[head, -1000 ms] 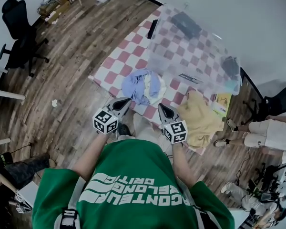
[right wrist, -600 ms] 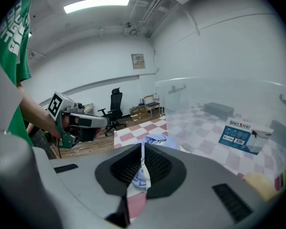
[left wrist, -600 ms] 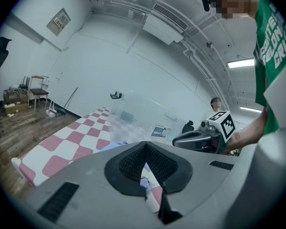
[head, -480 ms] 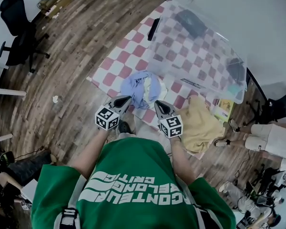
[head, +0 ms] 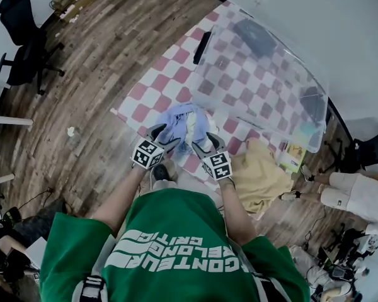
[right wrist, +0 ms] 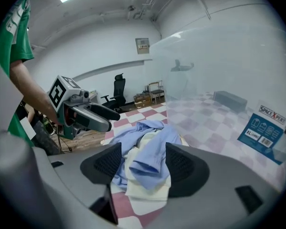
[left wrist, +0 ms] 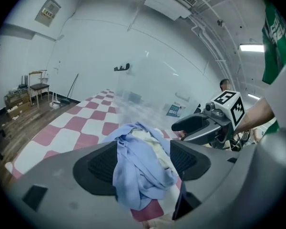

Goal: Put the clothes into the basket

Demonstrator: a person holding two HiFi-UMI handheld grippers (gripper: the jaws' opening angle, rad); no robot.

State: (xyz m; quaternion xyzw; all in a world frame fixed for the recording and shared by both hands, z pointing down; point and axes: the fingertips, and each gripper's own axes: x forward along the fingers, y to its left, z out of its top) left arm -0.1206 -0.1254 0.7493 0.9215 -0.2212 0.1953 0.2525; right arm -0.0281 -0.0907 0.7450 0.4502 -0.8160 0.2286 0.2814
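Blue and cream cloth: the clothes pile (head: 188, 119) lies crumpled on the checked mat (head: 152, 83), red and white squares, spread over the wooden floor (head: 94, 74).

Basket (head: 264, 74): clear plastic, large, standing on the far part of the mat, just beyond the pile. Blue label on its wall in the right gripper view (right wrist: 264, 130). Nothing of the blue or cream cloth is in it.

Yellow garment (head: 257, 176): lies flat at the mat's right edge, apart from the pile, beside the right arm.

Left tongs (head: 164, 136): held low at the near-left side of the pile. Jaws have just been opening and stand well apart. In the left gripper view the pile (left wrist: 140, 168) fills the gap between the dark ribbed pads (left wrist: 102, 165); neither pad presses on the cloth.

Right tongs (head: 205, 143): held at the near-right side of the pile, level with the left pair. Jaws have just been opening and stand apart. In the right gripper view a blue sleeve over cream fabric (right wrist: 145, 163) sits in the gap; pads (right wrist: 183, 168) are clear of it.

Each pair appears in the other's view: right tongs (left wrist: 195, 125), left tongs (right wrist: 93, 117).

Person: green shirt (head: 176, 250), arms forward.
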